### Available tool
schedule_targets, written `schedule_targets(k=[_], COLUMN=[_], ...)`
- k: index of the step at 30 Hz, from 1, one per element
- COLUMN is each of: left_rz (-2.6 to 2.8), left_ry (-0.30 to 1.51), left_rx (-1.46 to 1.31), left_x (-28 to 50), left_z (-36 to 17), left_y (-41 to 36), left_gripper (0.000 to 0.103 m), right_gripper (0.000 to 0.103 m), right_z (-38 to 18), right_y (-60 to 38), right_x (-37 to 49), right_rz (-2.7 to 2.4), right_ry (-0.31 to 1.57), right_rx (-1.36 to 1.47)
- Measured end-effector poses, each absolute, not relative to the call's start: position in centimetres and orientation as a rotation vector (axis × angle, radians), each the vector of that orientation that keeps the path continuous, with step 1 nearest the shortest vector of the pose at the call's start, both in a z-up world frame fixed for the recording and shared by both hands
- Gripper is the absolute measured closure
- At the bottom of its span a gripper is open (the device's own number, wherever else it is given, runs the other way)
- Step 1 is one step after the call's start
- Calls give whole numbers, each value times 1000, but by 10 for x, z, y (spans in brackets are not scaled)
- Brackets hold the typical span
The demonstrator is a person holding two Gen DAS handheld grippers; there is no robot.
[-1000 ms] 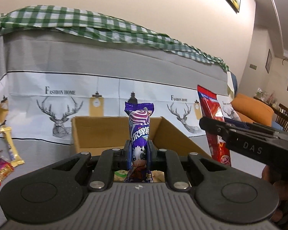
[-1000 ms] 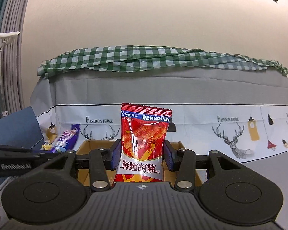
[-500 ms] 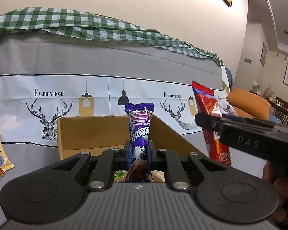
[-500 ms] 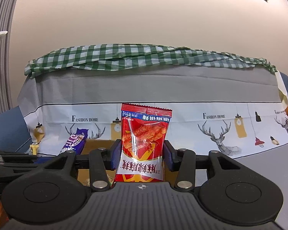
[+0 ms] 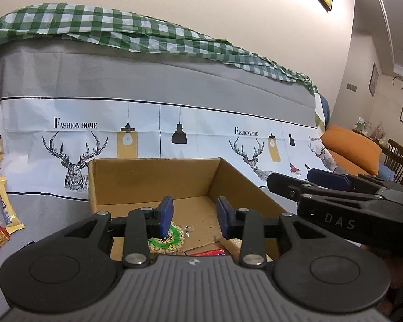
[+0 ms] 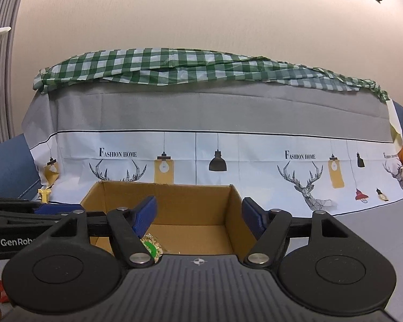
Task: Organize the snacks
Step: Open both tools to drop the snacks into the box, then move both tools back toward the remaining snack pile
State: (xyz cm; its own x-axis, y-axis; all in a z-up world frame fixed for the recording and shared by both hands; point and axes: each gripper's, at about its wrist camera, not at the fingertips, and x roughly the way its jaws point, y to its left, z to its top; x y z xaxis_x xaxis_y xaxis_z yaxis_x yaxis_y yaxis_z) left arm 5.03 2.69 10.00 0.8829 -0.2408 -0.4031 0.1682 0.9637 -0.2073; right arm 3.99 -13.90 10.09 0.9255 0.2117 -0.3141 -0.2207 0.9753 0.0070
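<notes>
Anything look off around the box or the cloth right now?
Mostly tidy. Several snack packets lie loose on the cloth left of the cardboard box, not yet boxed. The green checked cloth on top sits rumpled and askew.

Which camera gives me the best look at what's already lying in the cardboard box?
The left wrist view. It looks down onto the cardboard box floor and shows the green-ringed packet plus a red wrapper at the near edge. The right wrist view sits lower: only a corner of that packet shows; the red wrapper is hidden.
</notes>
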Motion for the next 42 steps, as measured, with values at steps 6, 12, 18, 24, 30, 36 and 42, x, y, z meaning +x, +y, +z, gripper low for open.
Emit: schedule_targets(k=[6,12,18,24,30,36,42], left_rz=[-206,-179,-109,-93,-140,-4,183], left_ry=[441,431,377,324,396,581,685], left_rx=[-164,-162,-147,-76,-13,61,-91], left_x=[47,41,24,3,10,21,34], left_z=[99,100,101,114,127,80,67], left_y=[31,37,44,59,103,158,203], left_gripper=[64,54,48,48,48,89,93], right_gripper=[32,32,33,45,69,69,69], right_z=[100,99,99,100,102,104,101], right_y=[-136,-134,-130,-117,-101,-88,-72], right_x=[43,41,40,33,26,24,28], right_rz=[212,191,181,203,284,337,414], right_ry=[328,318,321,319,320,333,382], right_rx=[-36,-32,-11,8,27,44,63])
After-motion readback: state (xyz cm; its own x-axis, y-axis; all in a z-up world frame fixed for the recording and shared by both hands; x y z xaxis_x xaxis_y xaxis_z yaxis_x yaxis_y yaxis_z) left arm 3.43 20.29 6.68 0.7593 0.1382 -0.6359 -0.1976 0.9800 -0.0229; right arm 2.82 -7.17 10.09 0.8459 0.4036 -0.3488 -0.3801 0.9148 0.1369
